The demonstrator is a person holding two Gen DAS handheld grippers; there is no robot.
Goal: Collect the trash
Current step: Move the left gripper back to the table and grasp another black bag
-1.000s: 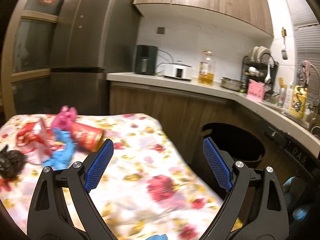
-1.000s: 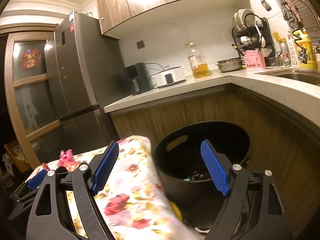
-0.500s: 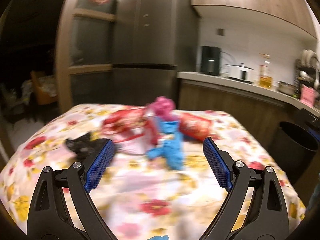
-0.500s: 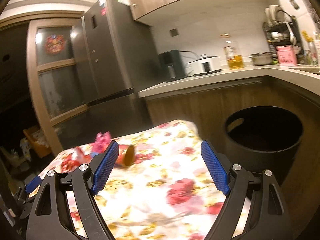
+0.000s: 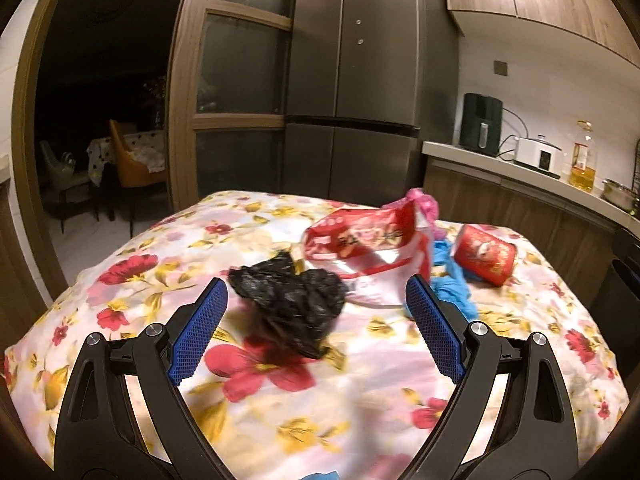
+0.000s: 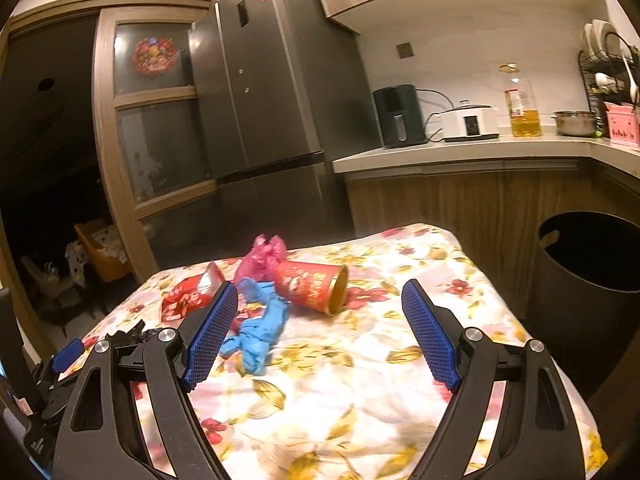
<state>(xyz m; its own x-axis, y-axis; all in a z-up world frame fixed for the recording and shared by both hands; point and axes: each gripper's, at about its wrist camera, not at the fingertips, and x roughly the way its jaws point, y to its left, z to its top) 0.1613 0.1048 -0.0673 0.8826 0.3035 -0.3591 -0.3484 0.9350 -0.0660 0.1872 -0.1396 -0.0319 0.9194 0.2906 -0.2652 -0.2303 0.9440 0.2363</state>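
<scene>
Trash lies on a floral-cloth table [image 5: 280, 420]. A crumpled black bag [image 5: 294, 302] sits just beyond my open, empty left gripper [image 5: 316, 322], between its fingertips' line. Behind it are a red-and-white wrapper [image 5: 364, 240], a pink bag [image 5: 426, 204], a blue glove [image 5: 452, 280] and a red cup on its side [image 5: 484, 254]. My right gripper [image 6: 320, 328] is open and empty above the table [image 6: 360, 400]; the blue glove [image 6: 260, 328] lies by its left finger, the red cup [image 6: 310, 286] just beyond, the pink bag [image 6: 262, 258] and red wrapper [image 6: 192, 296] further left.
A black trash bin [image 6: 592, 280] stands on the floor right of the table, below the wooden counter [image 6: 460, 152]. A grey fridge [image 5: 360, 80] and a glass door stand behind the table. The left gripper's body [image 6: 60, 364] shows at lower left in the right wrist view.
Both grippers have swung left, away from the bin and onto the table's trash. The left gripper has come close to the black bag; the right now faces the glove and cup.
</scene>
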